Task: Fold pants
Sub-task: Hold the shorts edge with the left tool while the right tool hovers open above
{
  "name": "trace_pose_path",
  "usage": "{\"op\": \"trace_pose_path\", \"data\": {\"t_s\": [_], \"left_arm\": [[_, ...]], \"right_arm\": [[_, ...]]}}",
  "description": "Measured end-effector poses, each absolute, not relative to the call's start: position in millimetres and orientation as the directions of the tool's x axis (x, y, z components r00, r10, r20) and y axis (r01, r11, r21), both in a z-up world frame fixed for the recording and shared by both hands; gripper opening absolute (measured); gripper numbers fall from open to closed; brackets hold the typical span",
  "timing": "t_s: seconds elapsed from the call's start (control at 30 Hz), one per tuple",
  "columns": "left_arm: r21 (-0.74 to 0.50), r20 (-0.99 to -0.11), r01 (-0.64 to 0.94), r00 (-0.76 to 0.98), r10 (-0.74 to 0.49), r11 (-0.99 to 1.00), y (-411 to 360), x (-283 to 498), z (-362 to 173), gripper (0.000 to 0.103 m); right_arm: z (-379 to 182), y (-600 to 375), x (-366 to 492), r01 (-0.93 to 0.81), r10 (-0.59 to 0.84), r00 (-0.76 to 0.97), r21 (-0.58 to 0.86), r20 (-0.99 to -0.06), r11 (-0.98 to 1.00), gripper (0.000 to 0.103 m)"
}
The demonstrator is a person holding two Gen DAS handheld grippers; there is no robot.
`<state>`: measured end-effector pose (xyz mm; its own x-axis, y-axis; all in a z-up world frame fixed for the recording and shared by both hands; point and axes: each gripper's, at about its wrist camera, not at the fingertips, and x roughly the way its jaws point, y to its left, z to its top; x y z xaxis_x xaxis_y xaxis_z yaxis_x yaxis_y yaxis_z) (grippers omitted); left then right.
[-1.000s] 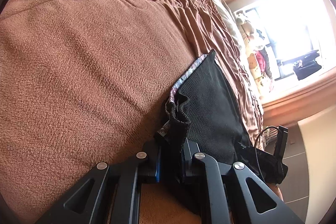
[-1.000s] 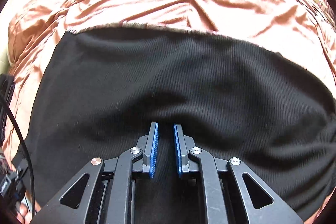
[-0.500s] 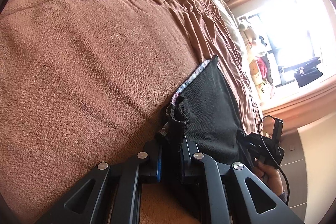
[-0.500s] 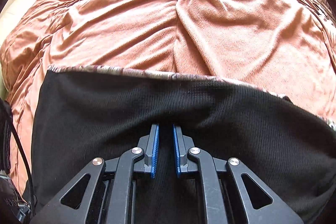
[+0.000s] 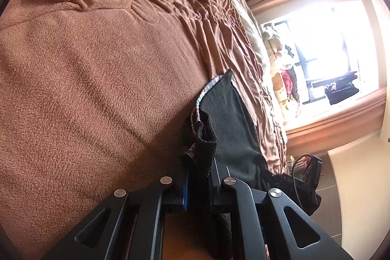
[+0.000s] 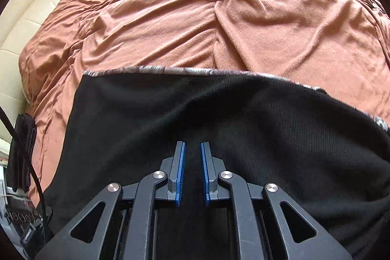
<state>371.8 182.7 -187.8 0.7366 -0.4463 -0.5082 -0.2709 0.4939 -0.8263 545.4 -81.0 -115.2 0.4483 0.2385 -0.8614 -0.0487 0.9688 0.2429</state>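
More blanket (image 6: 243, 35) is being shown at the top; the pants (image 6: 243, 118) are being lifted, pinched by both fingers (image 6: 180, 172), ready for folding over.

Black pants (image 6: 243, 118) with patterned grey edge, brown blanket (image 5: 97, 65), blue-padded tongs (image 6: 193, 174)

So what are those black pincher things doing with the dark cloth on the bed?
A person is folding a pair of black knit pants on a bed with a brown fleece blanket. The left hand-held gripper is pinched shut on a bunched edge of the pants, and the right hand-held gripper is closed on the fabric too. The pants lie spread flat, patterned lining showing along the far edge.
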Motion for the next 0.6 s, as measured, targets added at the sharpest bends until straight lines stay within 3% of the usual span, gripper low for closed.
{"op": "trace_pose_path", "data": {"t_s": [0.6], "left_arm": [[-0.839, -0.422, -0.106, 0.745, -0.516, 0.534, 152.8, 391.2, -106.0, 0.011]], "right_arm": [[-99.3, -86.2, 399.0, -0.155, 0.351, 0.499, 0.317, -0.792, 0.936, 0.009]]}}
